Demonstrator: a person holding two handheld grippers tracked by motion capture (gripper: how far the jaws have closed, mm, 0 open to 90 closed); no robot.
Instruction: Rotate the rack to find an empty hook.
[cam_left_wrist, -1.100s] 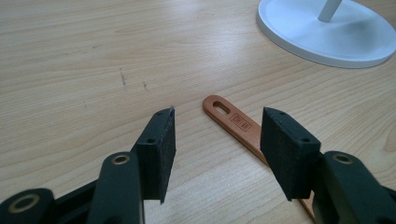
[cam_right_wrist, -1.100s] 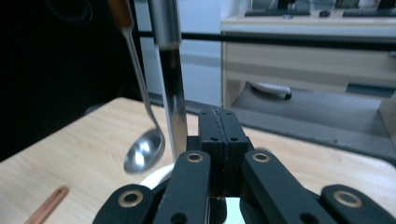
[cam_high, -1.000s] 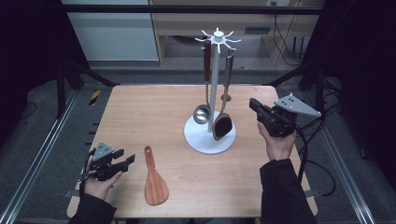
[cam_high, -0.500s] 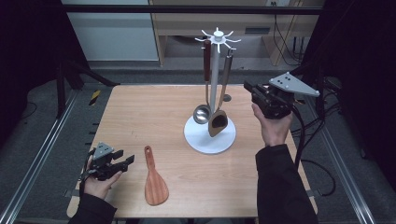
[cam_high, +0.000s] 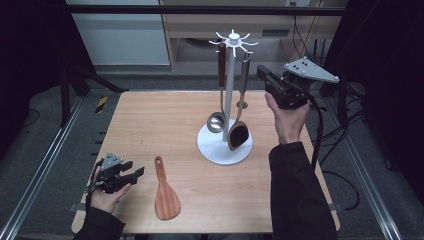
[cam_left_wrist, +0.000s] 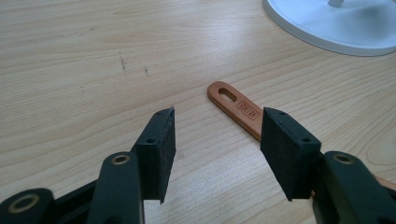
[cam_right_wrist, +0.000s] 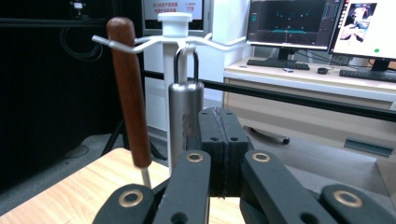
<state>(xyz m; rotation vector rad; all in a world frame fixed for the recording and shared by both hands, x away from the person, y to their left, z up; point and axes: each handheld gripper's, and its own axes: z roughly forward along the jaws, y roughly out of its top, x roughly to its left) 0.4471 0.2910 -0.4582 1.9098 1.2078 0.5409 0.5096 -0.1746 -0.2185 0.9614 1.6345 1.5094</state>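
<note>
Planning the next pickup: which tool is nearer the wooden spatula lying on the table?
Left. The left tool sits just beside the spatula, open toward its handle. The right tool is raised by the rack.

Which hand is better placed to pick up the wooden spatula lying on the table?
Left. The left gripper sits open beside the spatula, jaws facing its handle. The right gripper is shut, raised by the utensil stand.

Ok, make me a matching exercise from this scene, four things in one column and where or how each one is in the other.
1. left tool
2. right tool
3. wooden spatula
4. ladle

a. hangs from the white stand
b. lies flat on the table
c. jaws shut, empty
d. jaws open, empty

Pairs: 1-d, 2-c, 3-b, 4-a
</note>
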